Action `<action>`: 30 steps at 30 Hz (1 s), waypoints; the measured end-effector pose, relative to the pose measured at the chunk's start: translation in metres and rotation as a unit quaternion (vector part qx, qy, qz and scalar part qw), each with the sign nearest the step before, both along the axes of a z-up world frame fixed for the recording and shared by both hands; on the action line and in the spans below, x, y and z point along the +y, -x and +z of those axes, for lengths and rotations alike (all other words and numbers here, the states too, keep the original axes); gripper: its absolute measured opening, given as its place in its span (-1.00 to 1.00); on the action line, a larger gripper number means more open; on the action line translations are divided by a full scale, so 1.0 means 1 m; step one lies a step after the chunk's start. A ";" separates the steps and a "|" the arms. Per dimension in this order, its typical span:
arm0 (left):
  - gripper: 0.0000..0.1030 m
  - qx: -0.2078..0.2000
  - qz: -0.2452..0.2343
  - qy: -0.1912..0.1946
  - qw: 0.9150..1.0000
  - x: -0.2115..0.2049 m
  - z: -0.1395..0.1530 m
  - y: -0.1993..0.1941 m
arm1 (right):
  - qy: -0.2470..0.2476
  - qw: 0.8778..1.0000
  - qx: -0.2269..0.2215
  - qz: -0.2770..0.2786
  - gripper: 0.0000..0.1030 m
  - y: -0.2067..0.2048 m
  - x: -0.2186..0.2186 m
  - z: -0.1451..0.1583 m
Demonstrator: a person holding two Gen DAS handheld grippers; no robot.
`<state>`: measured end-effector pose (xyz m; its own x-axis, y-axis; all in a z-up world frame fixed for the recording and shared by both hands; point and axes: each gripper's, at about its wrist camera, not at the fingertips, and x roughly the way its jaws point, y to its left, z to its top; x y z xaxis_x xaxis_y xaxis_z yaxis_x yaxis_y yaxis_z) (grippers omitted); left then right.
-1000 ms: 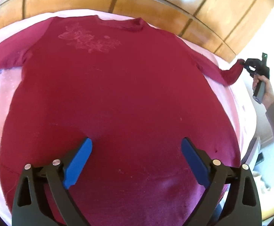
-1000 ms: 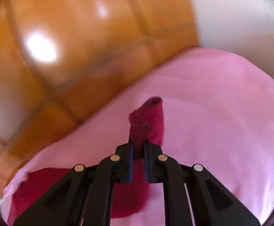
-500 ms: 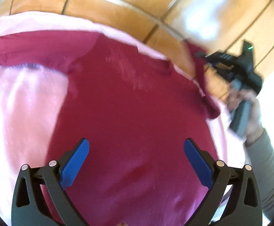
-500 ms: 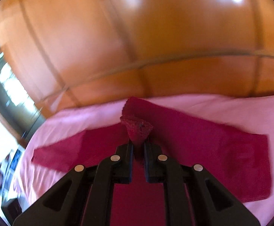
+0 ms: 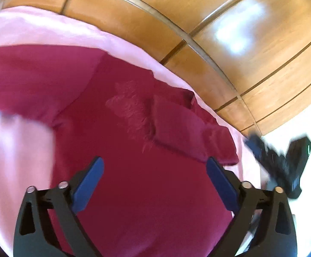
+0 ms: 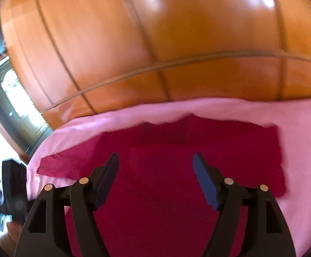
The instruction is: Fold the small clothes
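Observation:
A dark red long-sleeved shirt [image 5: 146, 192] lies flat on the pink sheet [image 5: 16, 150]. One sleeve [image 5: 176, 124] lies folded across its chest beside the pale flower print [image 5: 129, 111]; the other sleeve [image 5: 27, 75] stretches out to the left. My left gripper [image 5: 155, 171] hovers over the shirt's body, wide open with jaws closing slightly and nothing between them. My right gripper [image 6: 156, 167] hangs above the shirt [image 6: 176, 150] with jaws opening and nothing between them. It shows as a blur [image 5: 279, 162] at the bed's right edge.
Glossy wooden panels [image 5: 219, 42] rise straight behind the bed's far edge. The pink sheet [image 6: 301, 128] lies bare to the right of the shirt. A dark glass door [image 6: 7, 98] and a black object [image 6: 12, 184] stand at the left of the right wrist view.
My right gripper carried the sleeve cuff from the bed's edge across onto the shirt's chest and let it go, jaws now apart. The left gripper swung left over the shirt, still open.

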<state>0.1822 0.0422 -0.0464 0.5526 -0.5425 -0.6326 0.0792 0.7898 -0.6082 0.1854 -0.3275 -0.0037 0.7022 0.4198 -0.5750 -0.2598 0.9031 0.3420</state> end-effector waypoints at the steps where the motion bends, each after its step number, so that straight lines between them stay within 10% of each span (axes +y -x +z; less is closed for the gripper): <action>1: 0.73 -0.002 -0.008 -0.003 1.000 -0.006 -0.001 -0.007 | 0.002 1.000 0.007 -0.016 0.38 0.009 -0.019 -0.006; 10: 0.38 0.050 -0.040 -0.052 0.997 -0.070 -0.046 -0.092 | -0.016 0.989 0.065 -0.136 0.40 0.046 -0.129 -0.047; 13: -0.91 0.034 -0.055 -0.066 0.996 -0.081 -0.042 -0.105 | -0.029 0.986 0.066 -0.152 0.40 0.046 -0.139 -0.051; 22: -0.90 -0.068 -0.023 -0.077 0.994 -0.040 0.023 -0.086 | -0.047 0.991 0.032 -0.124 0.28 0.014 -0.109 -0.036; 30: -0.89 -0.010 -0.002 -0.171 0.985 -0.021 -0.025 -0.092 | 0.022 0.991 0.088 -0.102 0.12 -0.048 -0.053 -0.074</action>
